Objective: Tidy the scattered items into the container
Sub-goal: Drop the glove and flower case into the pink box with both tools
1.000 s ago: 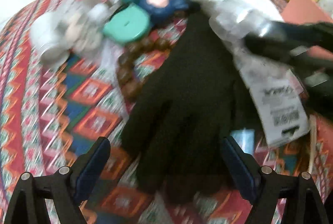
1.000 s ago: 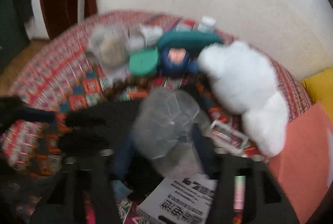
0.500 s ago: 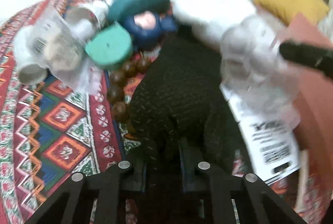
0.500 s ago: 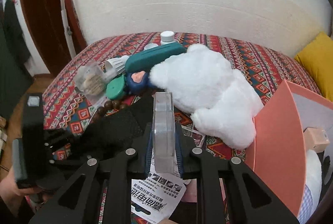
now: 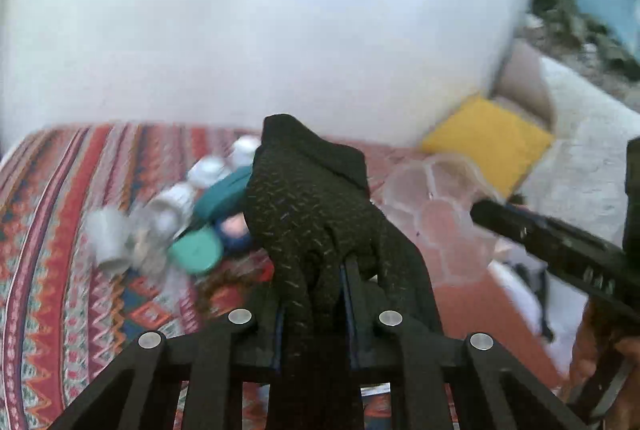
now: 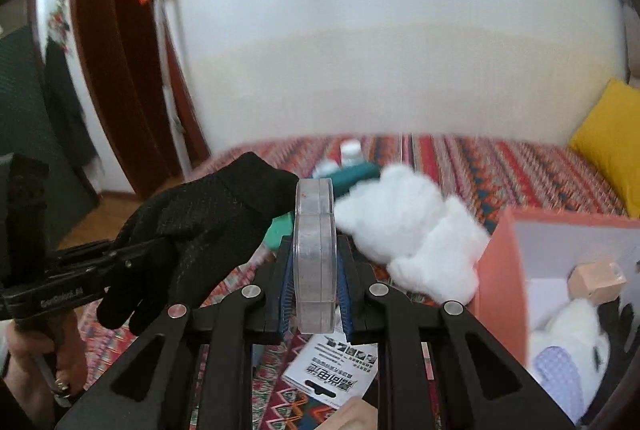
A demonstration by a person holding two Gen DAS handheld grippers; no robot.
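Note:
My left gripper (image 5: 312,282) is shut on a black knit glove (image 5: 312,198) and holds it up above the patterned bedspread (image 5: 60,230); the glove also shows in the right wrist view (image 6: 200,218). My right gripper (image 6: 314,270) is shut on a clear plastic case (image 6: 314,254), held on edge; it also shows in the left wrist view (image 5: 440,206). The orange container (image 6: 500,270) stands at the right with a white soft toy (image 6: 568,334) and a small box (image 6: 596,278) inside.
On the bedspread lie a white plush toy (image 6: 408,222), a teal case (image 5: 224,190), a green round lid (image 5: 196,250), white bottles (image 5: 208,170) and a printed card (image 6: 332,366). A yellow cushion (image 5: 488,138) lies at the far right by the wall.
My left gripper closed on the black glove and lifted it off the bedspread. My right gripper rose with the clear case and moved toward the orange container.

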